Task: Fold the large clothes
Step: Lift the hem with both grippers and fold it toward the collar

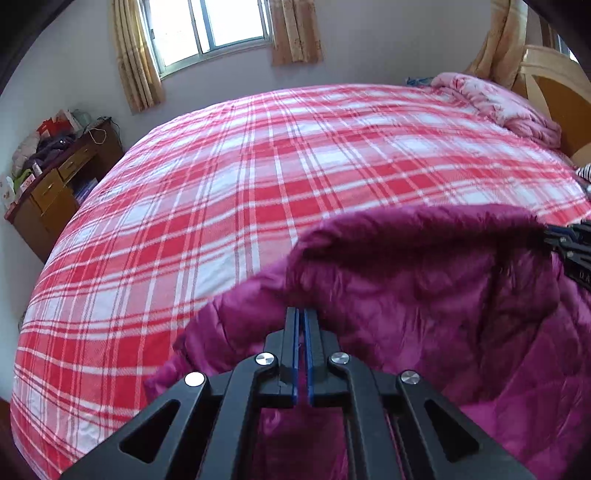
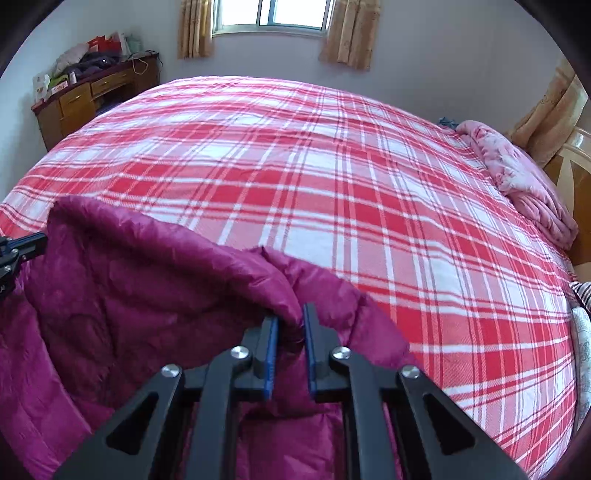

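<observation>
A large magenta padded jacket (image 1: 424, 280) is held up over the near part of a bed with a red and white plaid cover (image 1: 258, 177). My left gripper (image 1: 300, 314) is shut on the jacket's left edge. My right gripper (image 2: 291, 314) is shut on a bunched fold of the jacket (image 2: 147, 280) at its right edge. Each gripper shows at the side of the other's view: the right one (image 1: 569, 243), the left one (image 2: 22, 247). The jacket's top edge spans between them, lifted off the cover (image 2: 332, 166).
A folded pink quilt (image 2: 524, 184) lies at the far right of the bed by a wooden headboard (image 1: 554, 96). A cluttered wooden desk (image 1: 55, 184) stands left of the bed. A curtained window (image 1: 207, 29) is on the far wall. Striped fabric (image 2: 581, 291) lies at the right edge.
</observation>
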`<act>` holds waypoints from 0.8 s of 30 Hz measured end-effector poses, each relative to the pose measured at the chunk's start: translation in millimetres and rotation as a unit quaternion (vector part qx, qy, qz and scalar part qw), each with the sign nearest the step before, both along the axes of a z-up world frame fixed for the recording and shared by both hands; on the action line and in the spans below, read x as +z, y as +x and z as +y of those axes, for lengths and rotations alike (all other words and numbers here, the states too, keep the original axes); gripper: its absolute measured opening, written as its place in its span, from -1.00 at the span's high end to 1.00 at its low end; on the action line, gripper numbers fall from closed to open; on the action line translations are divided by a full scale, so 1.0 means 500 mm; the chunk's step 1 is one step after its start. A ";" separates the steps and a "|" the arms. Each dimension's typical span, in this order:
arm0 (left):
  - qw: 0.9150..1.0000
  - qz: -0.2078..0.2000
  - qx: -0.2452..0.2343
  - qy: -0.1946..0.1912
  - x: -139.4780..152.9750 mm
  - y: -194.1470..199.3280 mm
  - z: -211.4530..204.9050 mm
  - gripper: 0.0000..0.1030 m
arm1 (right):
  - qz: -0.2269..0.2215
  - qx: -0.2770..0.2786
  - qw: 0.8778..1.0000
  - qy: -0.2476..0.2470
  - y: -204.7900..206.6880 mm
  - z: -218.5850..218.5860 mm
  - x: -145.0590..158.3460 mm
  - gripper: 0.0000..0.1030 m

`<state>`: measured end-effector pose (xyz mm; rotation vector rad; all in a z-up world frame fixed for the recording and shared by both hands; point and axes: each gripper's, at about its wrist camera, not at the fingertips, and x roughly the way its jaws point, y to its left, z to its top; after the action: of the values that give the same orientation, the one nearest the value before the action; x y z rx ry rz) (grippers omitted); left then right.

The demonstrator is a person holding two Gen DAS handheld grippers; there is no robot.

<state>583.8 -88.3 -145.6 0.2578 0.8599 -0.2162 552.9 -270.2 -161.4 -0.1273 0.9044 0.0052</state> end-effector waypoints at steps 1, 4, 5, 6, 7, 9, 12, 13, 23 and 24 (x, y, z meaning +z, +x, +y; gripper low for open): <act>1.000 0.002 -0.001 0.000 -0.004 -0.006 0.002 0.96 | 0.001 -0.001 1.000 -0.001 -0.002 -0.002 -0.009 0.72; 1.000 -0.002 0.003 -0.022 0.014 -0.027 0.015 0.95 | -0.006 0.005 1.000 -0.022 -0.006 0.003 -0.026 0.73; 0.999 -0.009 0.009 -0.036 0.031 -0.031 0.022 0.95 | -0.009 0.006 1.000 -0.026 -0.007 0.005 -0.028 0.73; 0.998 -0.016 0.012 -0.057 0.055 -0.032 0.029 0.94 | -0.011 0.006 1.000 -0.029 -0.009 0.007 -0.029 0.73; 0.997 -0.025 0.020 -0.065 0.074 -0.029 0.032 0.94 | -0.013 0.006 0.999 -0.030 -0.010 0.006 -0.031 0.73; 0.996 -0.036 0.031 -0.072 0.101 -0.017 0.034 0.93 | -0.014 0.004 1.000 -0.025 -0.009 0.004 -0.036 0.73; 0.995 -0.041 0.049 -0.079 0.122 0.023 0.023 0.93 | -0.019 0.002 1.000 -0.015 -0.011 -0.003 -0.048 0.73; 0.994 -0.037 0.052 -0.086 0.122 0.034 0.019 0.93 | -0.023 0.002 1.000 -0.014 -0.013 -0.004 -0.052 0.73; 0.983 0.027 0.048 -0.174 0.087 0.101 -0.049 0.92 | -0.039 0.007 0.999 0.007 -0.020 -0.010 -0.064 0.73; 0.983 0.034 0.047 -0.175 0.082 0.108 -0.057 0.92 | -0.039 0.008 0.999 0.007 -0.020 -0.009 -0.065 0.73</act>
<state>637.9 -116.8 -104.6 -0.1191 0.8836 -0.2854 543.0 -274.7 -193.7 -0.1196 0.8258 0.0209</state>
